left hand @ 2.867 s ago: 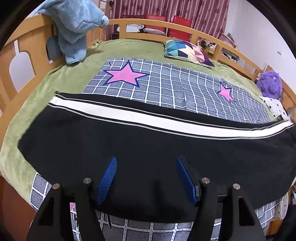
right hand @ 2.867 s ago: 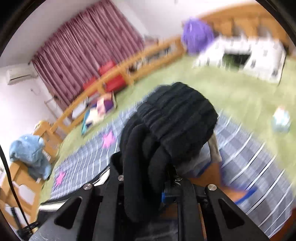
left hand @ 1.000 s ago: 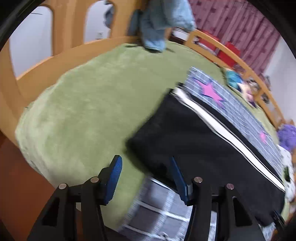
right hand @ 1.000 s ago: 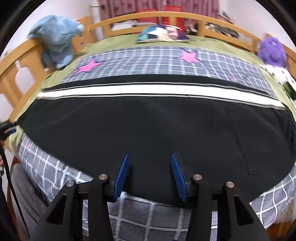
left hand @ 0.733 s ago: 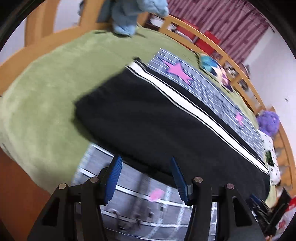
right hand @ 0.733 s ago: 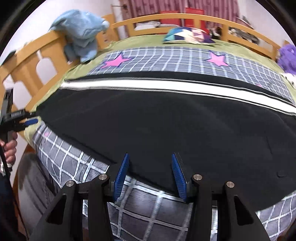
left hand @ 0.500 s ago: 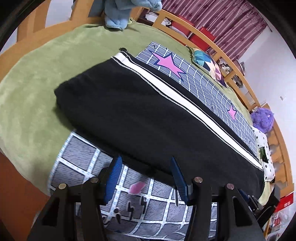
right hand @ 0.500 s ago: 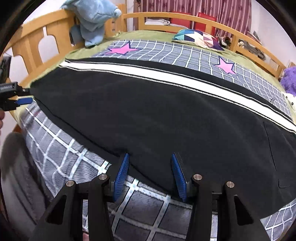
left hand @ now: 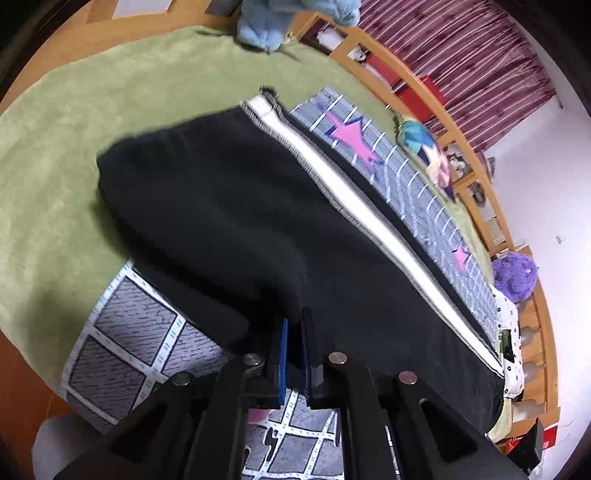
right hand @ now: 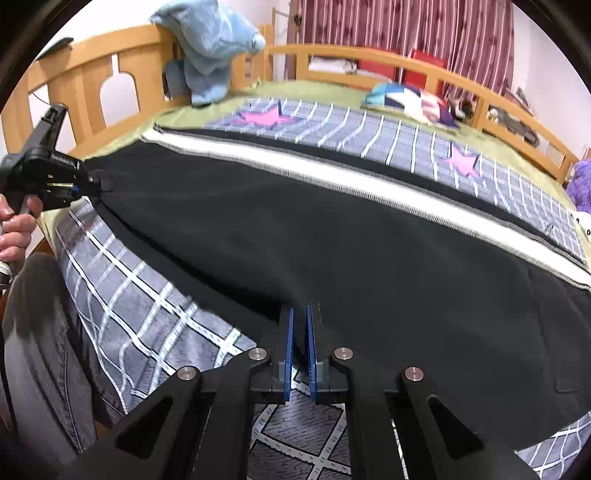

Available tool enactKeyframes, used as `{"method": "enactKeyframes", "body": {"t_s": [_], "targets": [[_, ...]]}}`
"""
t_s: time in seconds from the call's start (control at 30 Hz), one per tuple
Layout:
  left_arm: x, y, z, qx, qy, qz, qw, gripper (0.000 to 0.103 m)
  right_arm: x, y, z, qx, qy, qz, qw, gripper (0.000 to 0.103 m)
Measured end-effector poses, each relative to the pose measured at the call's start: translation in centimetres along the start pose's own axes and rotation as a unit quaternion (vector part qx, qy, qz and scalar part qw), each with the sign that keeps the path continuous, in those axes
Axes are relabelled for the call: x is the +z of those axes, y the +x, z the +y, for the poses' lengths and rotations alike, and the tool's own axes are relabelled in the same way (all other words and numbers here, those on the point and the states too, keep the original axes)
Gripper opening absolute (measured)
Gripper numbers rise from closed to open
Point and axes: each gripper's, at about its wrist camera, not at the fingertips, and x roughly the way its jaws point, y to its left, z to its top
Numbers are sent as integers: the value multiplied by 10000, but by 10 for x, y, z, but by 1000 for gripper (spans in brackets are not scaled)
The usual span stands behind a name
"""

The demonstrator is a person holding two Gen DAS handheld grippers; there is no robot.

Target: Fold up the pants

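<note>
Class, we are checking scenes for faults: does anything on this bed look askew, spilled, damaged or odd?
Little stands out. The black pants lie flat on the checked blanket; a blue plush toy hangs slumped over the bed rail.

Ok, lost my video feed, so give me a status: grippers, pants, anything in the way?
Left gripper and right gripper both just closed on the near edge of the black pants. Pants flat on the grid blanket. Nothing in the way.

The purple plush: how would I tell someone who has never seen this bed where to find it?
Start at the wooden bed rail and follow the green blanket along the pants' white stripe to the end farthest from the blue plush. The purple plush sits there by the rail, the only round, fuzzy violet thing.
</note>
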Motion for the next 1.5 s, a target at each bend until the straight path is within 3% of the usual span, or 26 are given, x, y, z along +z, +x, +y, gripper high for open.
{"method": "enactKeyframes", "body": {"t_s": [0.1,0.27,0.33,0.37,0.4,0.47,0.57,0.67,0.73,0.8,0.87,0.97,1.03,1.17,1.27,1.37,1.47,1.5], "targets": [[-4,-10,-2,52,190,-54,9998,7,2,-11,1,94,-59,-97,9999,6],[-12,10,4,375,301,314,9984,14,-15,17,0,202,-120,481,9986,10],[-13,5,3,371,384,353,9979,18,-15,13,3,221,-273,437,9984,19],[-13,-2,0,442,495,331,9972,28,-12,8,4,335,-367,452,9977,27],[-14,-8,-3,524,616,266,9964,37,-11,1,3,459,-412,400,9973,28],[-14,-21,-11,559,900,63,9944,38,-5,-13,1,551,-458,158,9973,29],[-9,-28,-25,293,1109,-18,9934,38,5,-23,-2,632,-425,-86,9971,30],[-6,-16,-51,148,1318,52,9912,42,17,-15,-6,783,-27,-242,9966,31],[-12,-5,-70,75,1589,43,9873,44,26,0,-3,890,210,-287,9954,31],[-24,6,-87,211,1866,-9,9822,56,28,17,3,975,499,-228,9937,31],[-42,20,-98,488,2268,5,9727,57,27,42,10,1145,748,55,9906,31],[-70,36,-98,959,2741,226,9566,57,19,55,23,943,712,199,9928,32],[-80,28,-94,993,2936,143,9507,57,19,53,22,1167,746,232,9901,32],[-64,2,-84,762,2659,-79,9609,57,25,47,9,1500,1014,231,9832,32],[-35,-6,-72,1218,2512,-585,9584,62,32,49,8,1450,1082,61,9835,32],[-6,-8,-41,1565,2059,-707,9634,62,29,62,23,1412,1025,243,9844,34],[9,-5,-8,1956,1702,-513,9644,60,26,61,32,1318,754,254,9881,35],[9,-9,-2,1923,1622,-544,9663,59,27,61,30,1374,741,302,9873,35]]}}
